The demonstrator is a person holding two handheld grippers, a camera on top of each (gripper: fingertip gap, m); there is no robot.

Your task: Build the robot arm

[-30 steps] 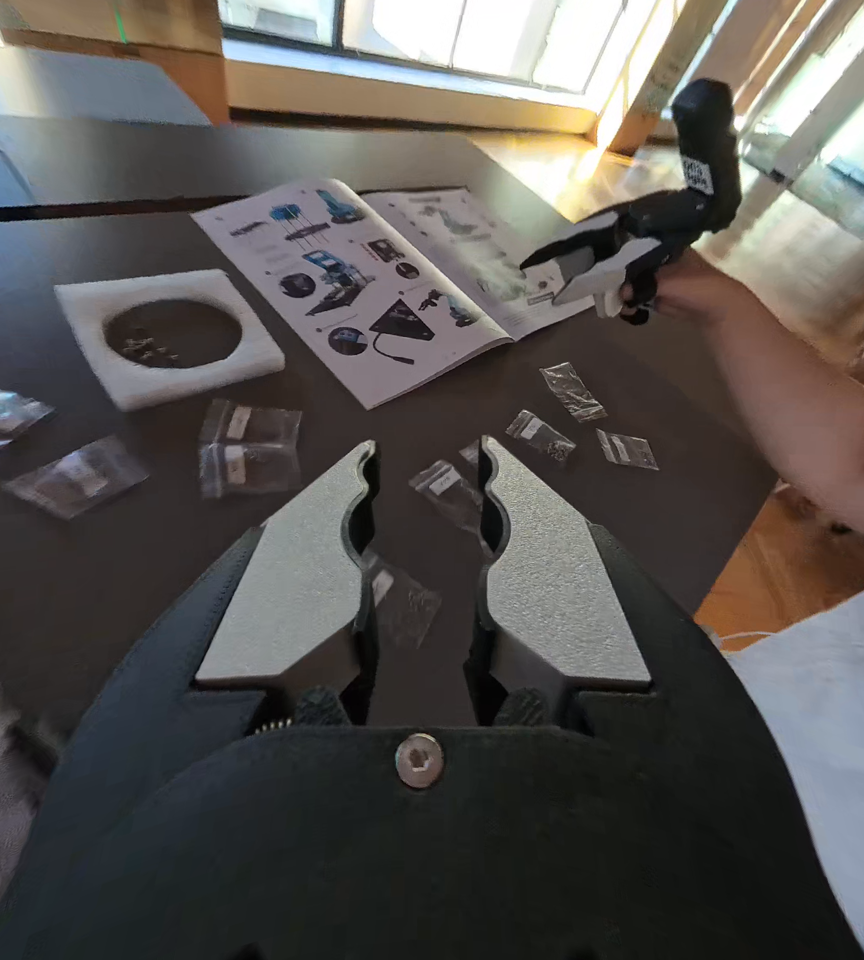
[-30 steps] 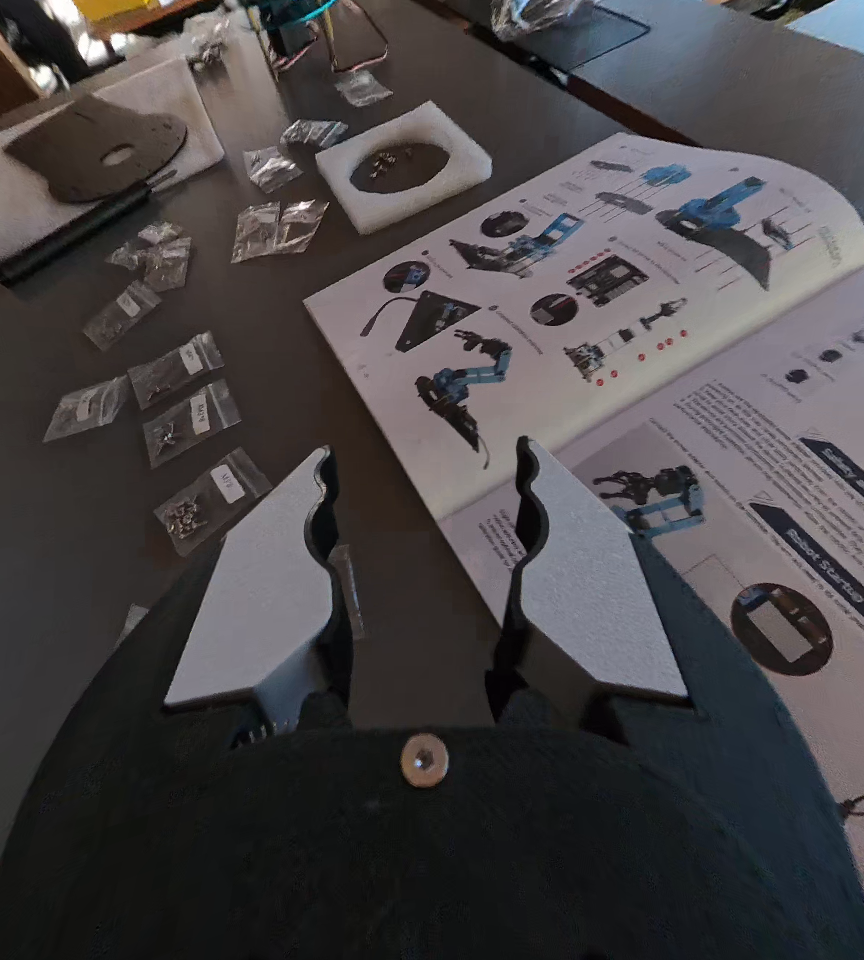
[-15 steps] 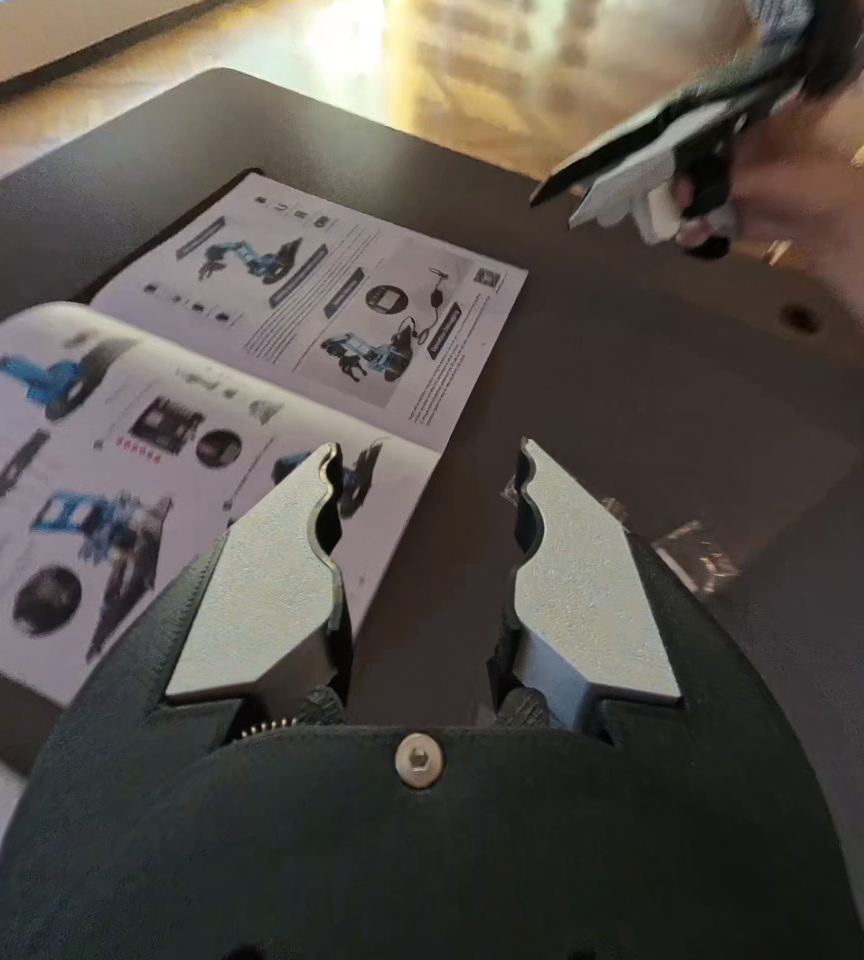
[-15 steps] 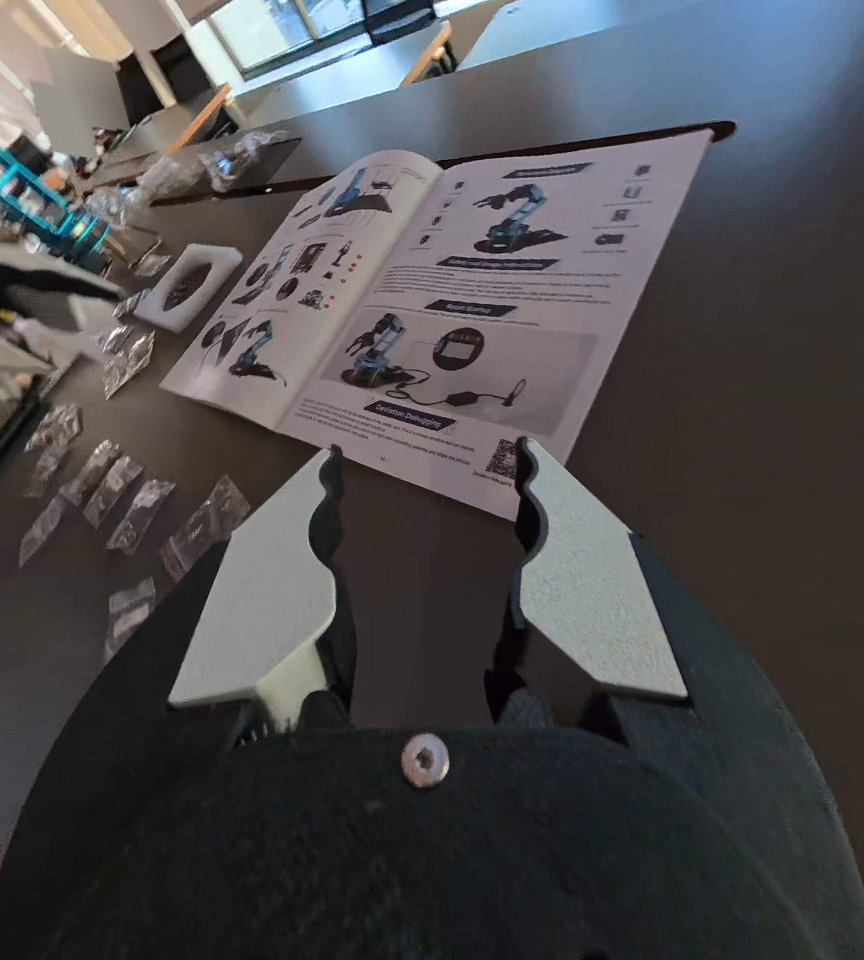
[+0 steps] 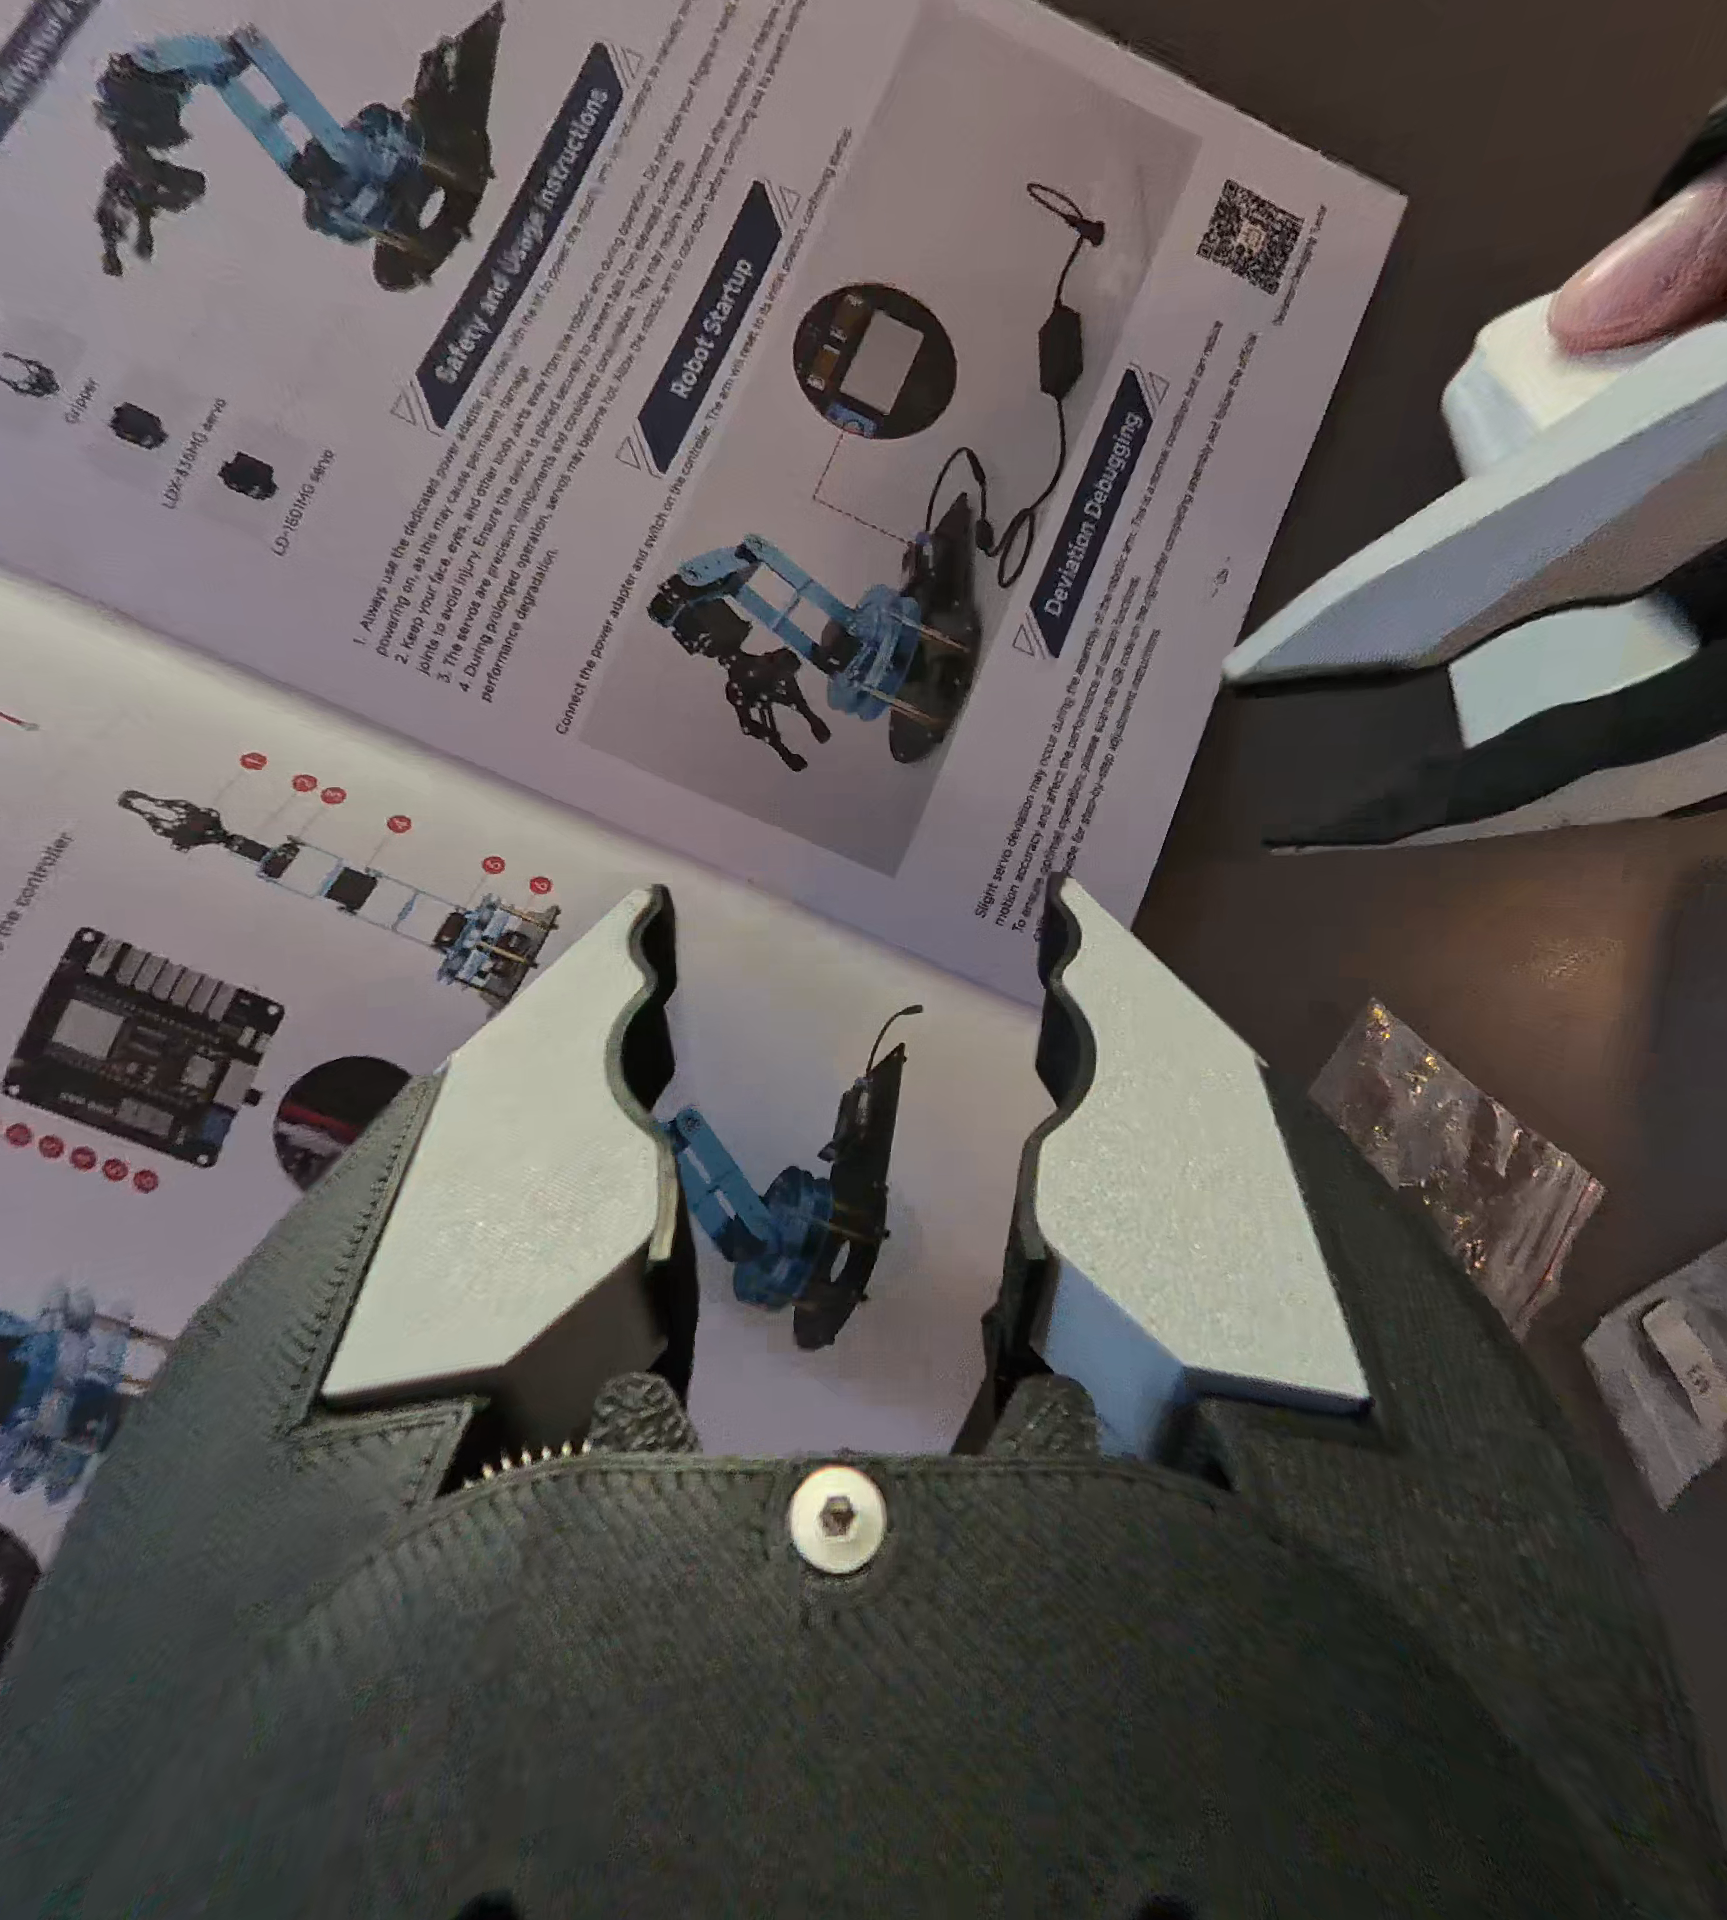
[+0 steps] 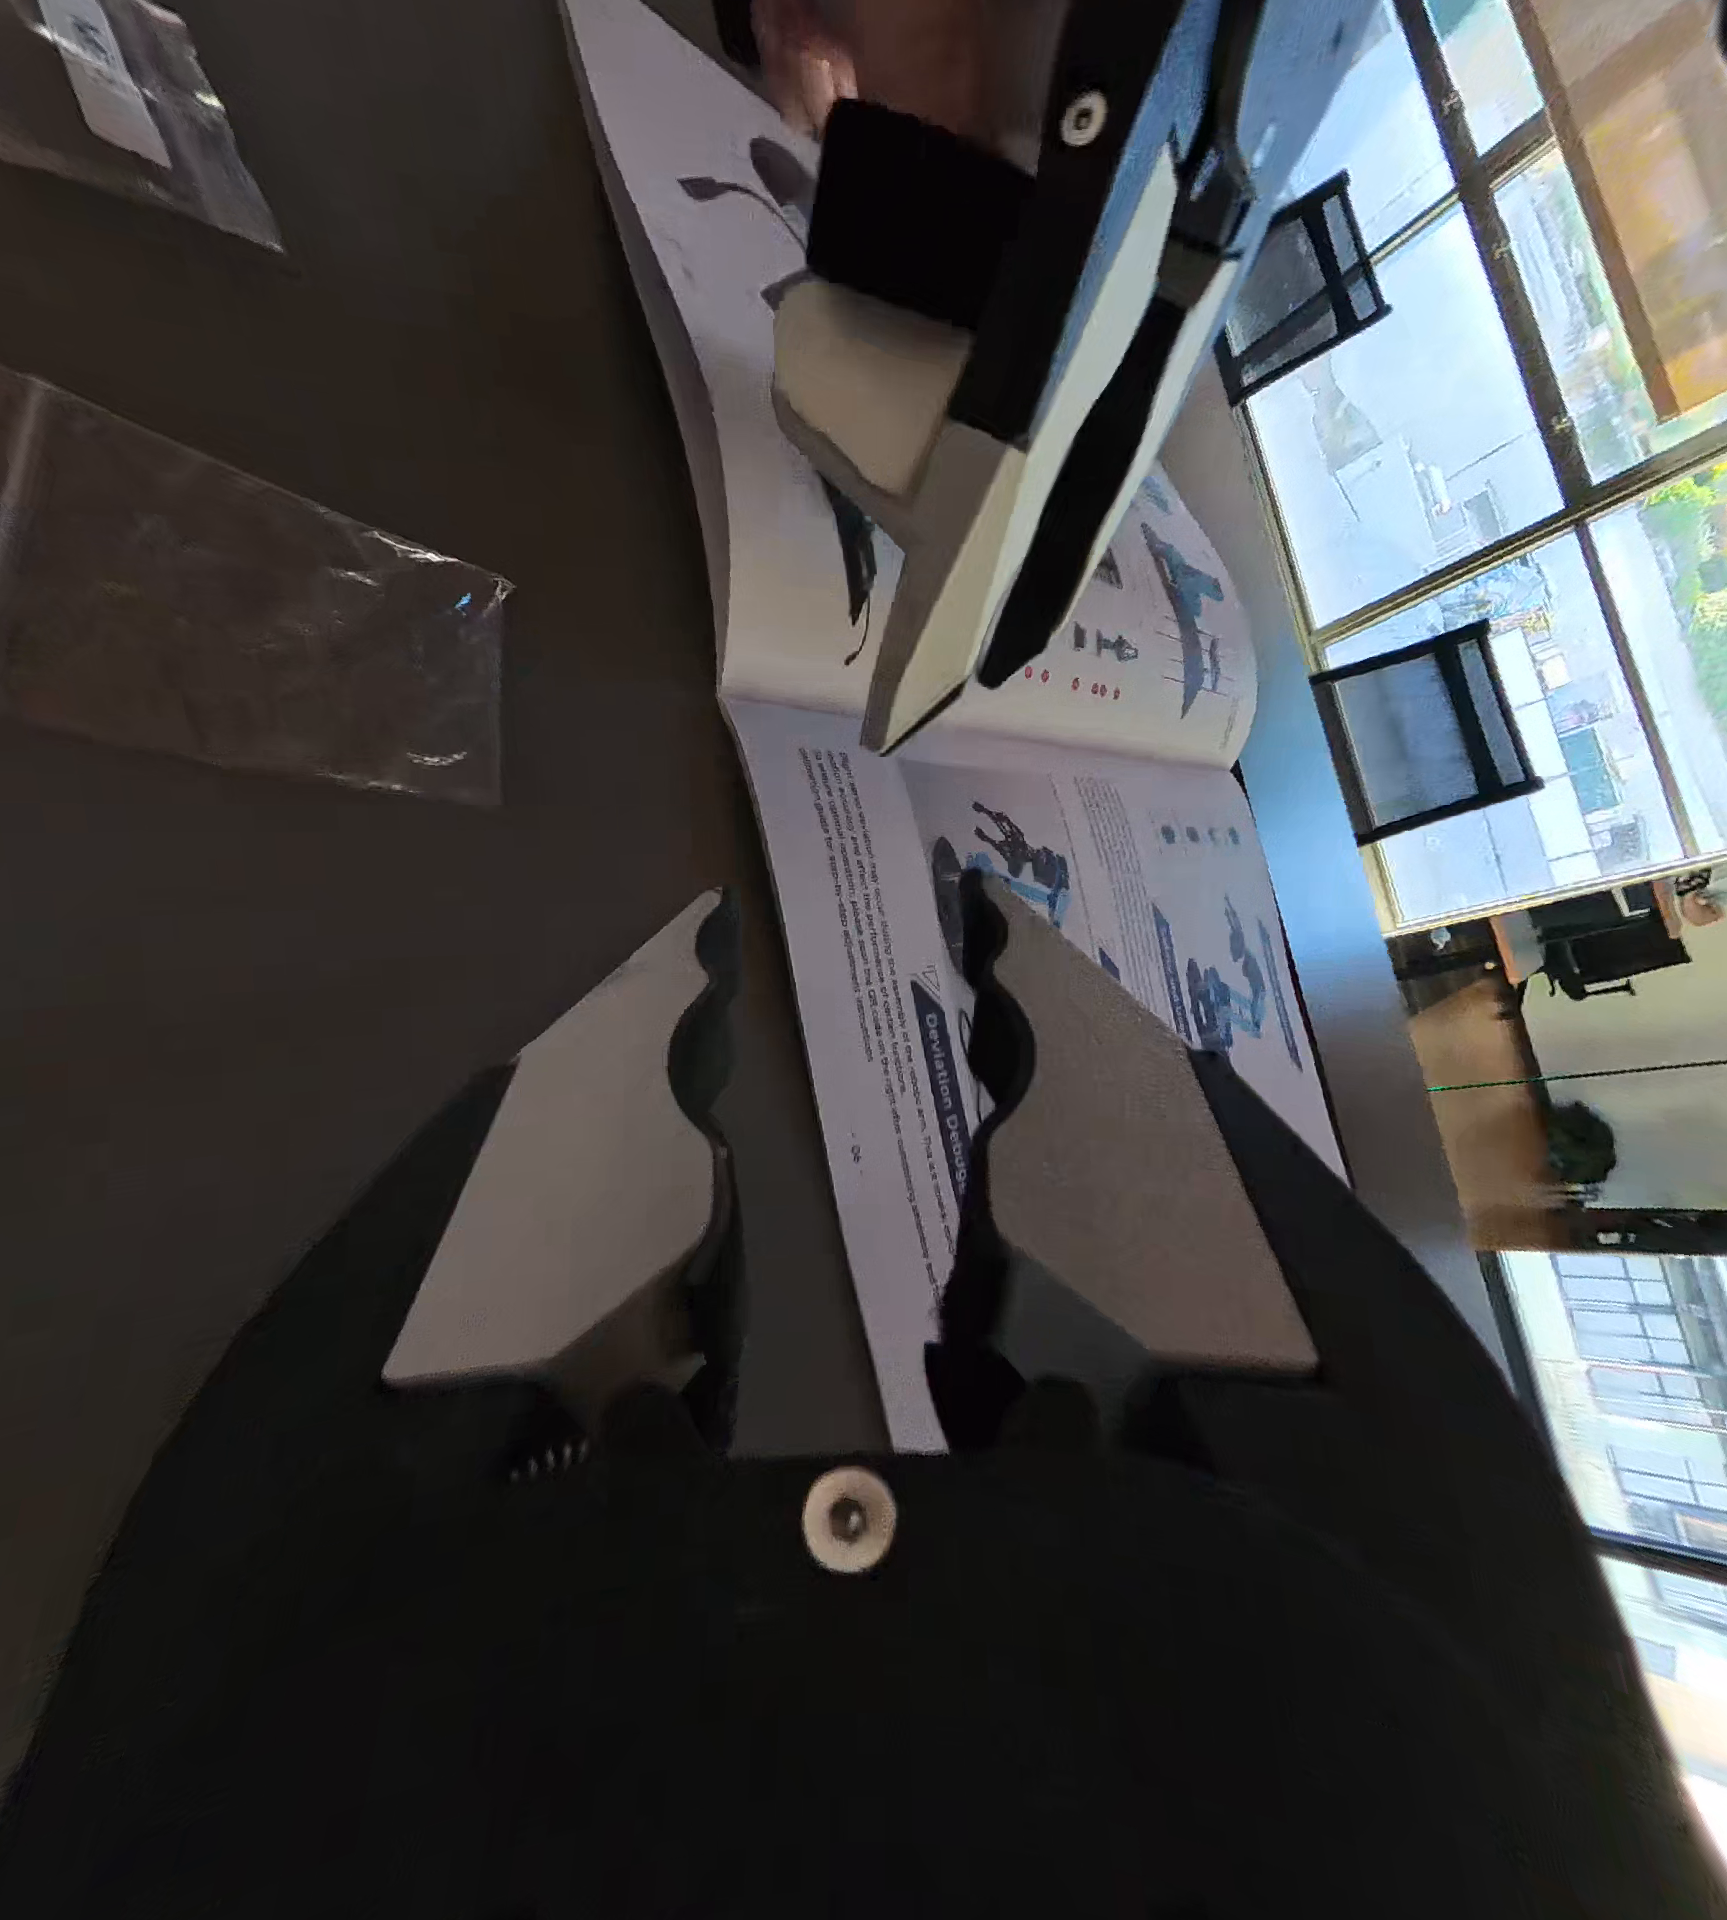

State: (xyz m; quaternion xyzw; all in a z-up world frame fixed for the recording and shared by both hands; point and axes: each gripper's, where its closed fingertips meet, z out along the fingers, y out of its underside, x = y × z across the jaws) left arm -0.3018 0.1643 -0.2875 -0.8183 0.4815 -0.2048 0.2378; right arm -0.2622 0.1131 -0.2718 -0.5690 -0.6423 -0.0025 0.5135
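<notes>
An open illustrated booklet (image 5: pixel 630 416) lies flat on the dark table (image 5: pixel 1461 935). My left gripper (image 5: pixel 857 899) is open and empty, close above the booklet's near edge by the spine. My right gripper (image 5: pixel 1254 758), held by a hand, shows at the right, its tips at the outer edge of the right page. In the right wrist view, turned sideways, my right gripper (image 6: pixel 846 894) is open with the booklet's (image 6: pixel 859 1039) page edge running between its jaws. I cannot tell whether it touches the page. The left gripper (image 6: pixel 942 707) points down at the spine.
Small clear plastic bags of parts lie on the table to the right of the booklet (image 5: pixel 1451 1153), (image 5: pixel 1711 1361), and also show in the right wrist view (image 6: pixel 194 603). Windows (image 6: pixel 1461 436) and dark chairs (image 6: pixel 1430 727) stand beyond the table.
Both grippers have moved in close to the booklet. The left came down over its near edge. The right rolled sideways, reached the right page's edge, and its jaws narrowed somewhat.
</notes>
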